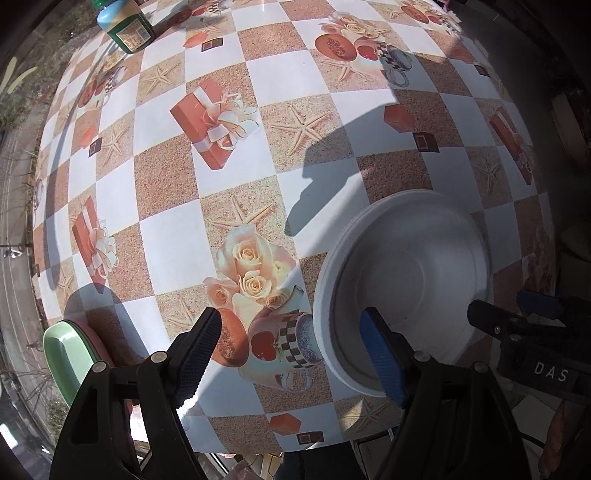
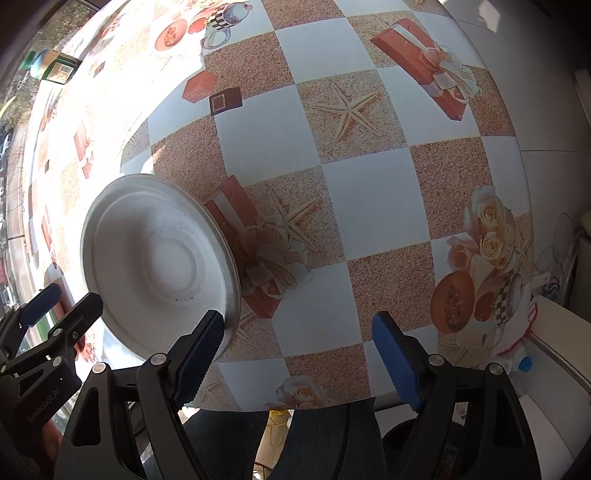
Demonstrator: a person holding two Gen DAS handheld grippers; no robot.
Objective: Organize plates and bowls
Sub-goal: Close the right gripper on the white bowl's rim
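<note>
A white bowl (image 1: 406,280) sits on the patterned table near its front edge; it also shows in the right wrist view (image 2: 155,258). My left gripper (image 1: 291,354) is open and empty, its right finger over the bowl's near rim. My right gripper (image 2: 295,354) is open and empty just right of the bowl, its left finger by the bowl's rim; it also shows in the left wrist view (image 1: 517,314). A green plate (image 1: 64,358) on a pinkish one lies at the table's front left corner.
A green jar (image 1: 125,26) stands at the far left of the table; it also shows in the right wrist view (image 2: 51,66). The tablecloth (image 1: 258,147) is checkered with printed gifts, roses and starfish. The table's front edge is just below both grippers.
</note>
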